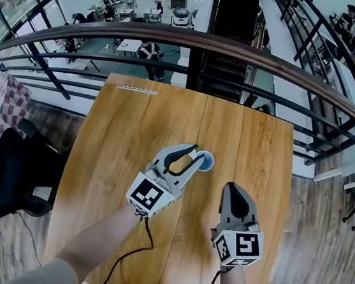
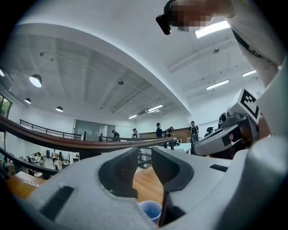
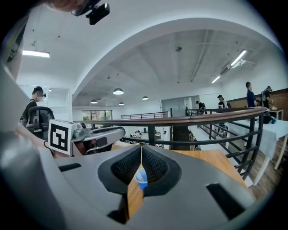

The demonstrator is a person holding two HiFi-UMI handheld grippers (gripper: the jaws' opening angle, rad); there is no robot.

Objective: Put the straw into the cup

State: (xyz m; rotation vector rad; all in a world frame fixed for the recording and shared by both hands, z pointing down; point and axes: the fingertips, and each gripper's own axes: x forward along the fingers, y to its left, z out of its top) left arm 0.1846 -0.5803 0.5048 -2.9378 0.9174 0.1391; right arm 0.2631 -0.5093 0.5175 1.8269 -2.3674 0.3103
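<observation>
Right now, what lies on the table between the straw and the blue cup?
In the head view, only bare table lies between the straw and the blue cup, except the left gripper's jaw tip close beside the cup.

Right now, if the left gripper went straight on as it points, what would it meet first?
Most likely the blue cup, standing just off the left gripper's open jaw tips. Depth is unclear, so it may sit partly between them.
</observation>
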